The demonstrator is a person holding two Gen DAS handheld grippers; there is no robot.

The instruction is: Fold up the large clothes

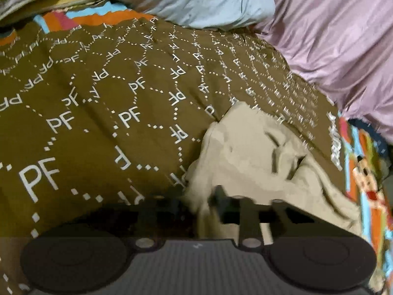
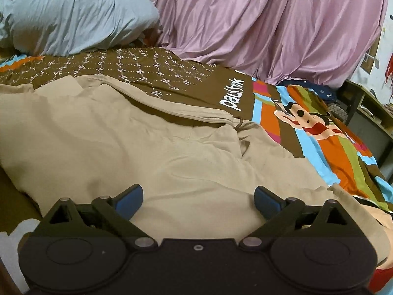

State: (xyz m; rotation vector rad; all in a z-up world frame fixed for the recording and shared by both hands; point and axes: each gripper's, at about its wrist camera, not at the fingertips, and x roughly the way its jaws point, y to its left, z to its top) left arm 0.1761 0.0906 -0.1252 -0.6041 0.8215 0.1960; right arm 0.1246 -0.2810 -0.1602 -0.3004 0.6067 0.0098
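A large beige garment (image 2: 137,147) lies spread and creased on a brown bedspread (image 2: 172,78) printed with white "PF" letters. In the left wrist view the garment (image 1: 258,152) is bunched at the lower right. My left gripper (image 1: 211,204) sits at the garment's edge; the view is blurred, and its fingers look drawn together with beige cloth between them. My right gripper (image 2: 197,199) is open, its blue-padded fingers (image 2: 130,200) wide apart just above the garment's near part, holding nothing.
A pale blue pillow (image 2: 68,14) lies at the head of the bed. A pink curtain (image 2: 270,24) hangs behind. The bedspread's striped cartoon border (image 2: 319,132) runs along the right edge, with furniture (image 2: 368,113) beyond it.
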